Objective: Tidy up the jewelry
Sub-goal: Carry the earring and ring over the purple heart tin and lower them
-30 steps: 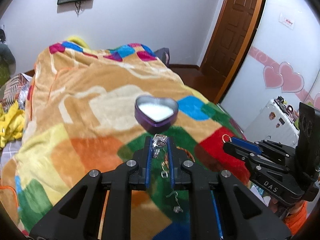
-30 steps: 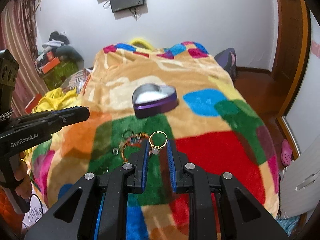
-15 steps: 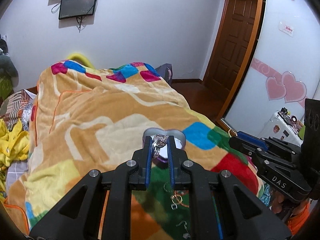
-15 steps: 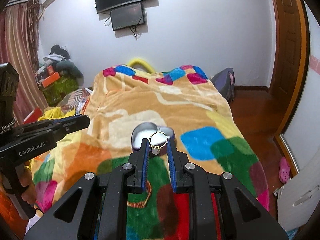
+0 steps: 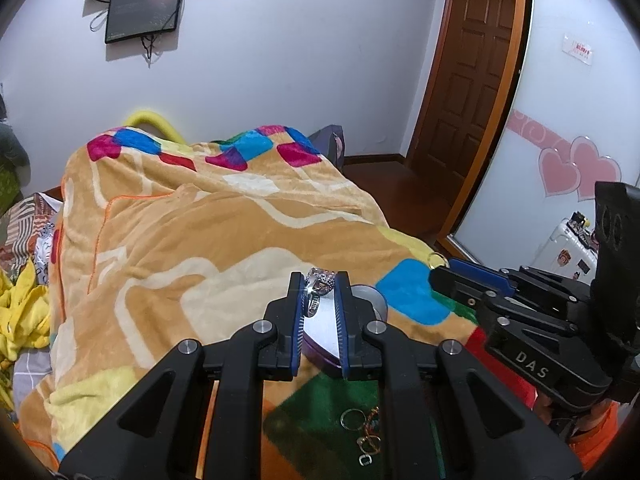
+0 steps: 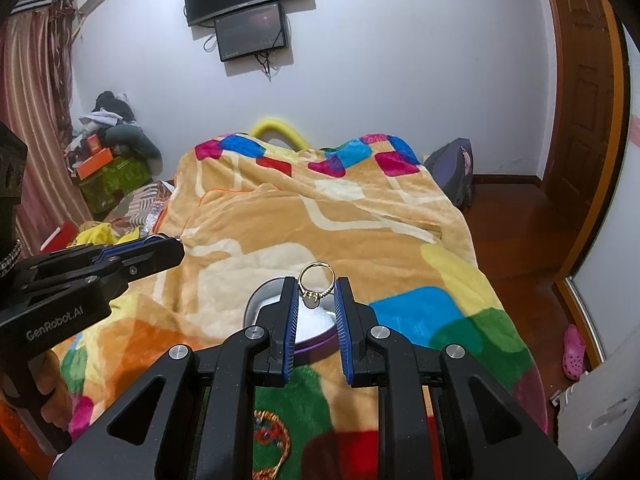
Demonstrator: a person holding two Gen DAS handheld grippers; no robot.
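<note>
My left gripper [image 5: 319,280] is shut on a silver ring [image 5: 318,286] with a stone cluster, held above the purple heart-shaped tin [image 5: 320,336]. My right gripper [image 6: 316,286] is shut on a gold ring [image 6: 316,282], held just over the same tin [image 6: 312,326], whose white lining shows between the fingers. The right gripper also shows at the right of the left wrist view [image 5: 440,266], the gold ring at its tip. The left gripper shows at the left of the right wrist view [image 6: 176,246]. More jewelry [image 5: 362,432] lies on the green blanket patch; a beaded bracelet [image 6: 272,436] lies below my right gripper.
The bed is covered with a colourful patchwork blanket [image 5: 180,240]. Yellow clothes [image 5: 20,320] lie at its left side. A door [image 5: 468,92] and wooden floor are at the right. A backpack [image 6: 452,172] stands by the far wall.
Both grippers have risen and moved forward with their rings, from over the loose jewelry to above the heart-shaped tin. Both grips are unchanged.
</note>
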